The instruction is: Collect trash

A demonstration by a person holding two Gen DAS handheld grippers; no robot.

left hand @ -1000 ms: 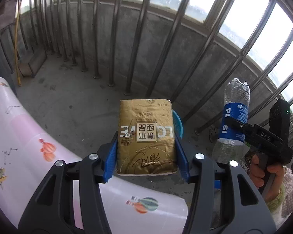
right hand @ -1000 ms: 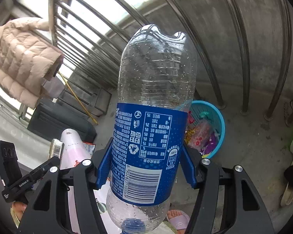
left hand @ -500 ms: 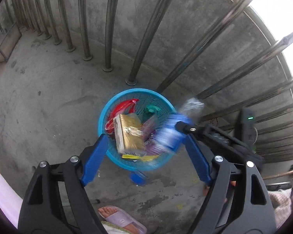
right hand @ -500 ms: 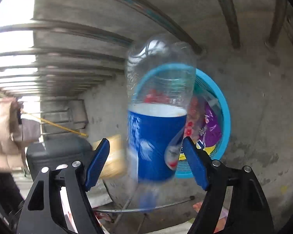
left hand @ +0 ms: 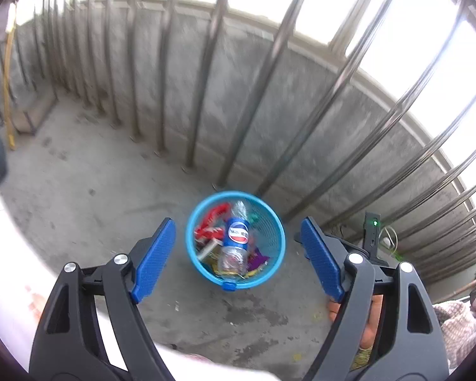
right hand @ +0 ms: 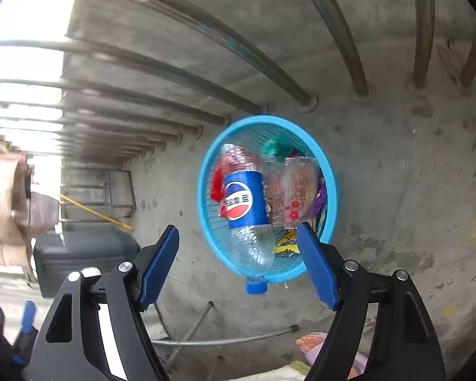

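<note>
A round blue mesh basket [left hand: 188, 238] [right hand: 206, 165] stands on the concrete floor by the railing, holding wrappers and bags. A clear plastic bottle [left hand: 238, 235] [right hand: 244, 203] with a blue label lies in it, and its blue cap [right hand: 256, 285] sticks out over the near rim. A tan box shape [left hand: 208, 249] shows blurred to the left of the bottle. My left gripper [left hand: 238, 222] hangs open above the basket with nothing between its blue pads. My right gripper [right hand: 238, 229] is open too and holds nothing. Its right pad overlaps the basket's near rim in the right wrist view.
Steel railing bars [left hand: 263, 73] on a low concrete wall [left hand: 187, 73] run behind the basket. A white patterned sheet [left hand: 16, 254] lies at the lower left. A black bin [right hand: 79, 254], a metal rod [right hand: 222, 341] and a sandalled foot [right hand: 311, 343] are close by.
Both grippers have opened. The gold carton left the left gripper and the bottle left the right one. Both dropped into the basket, and the grippers now hang above it.
</note>
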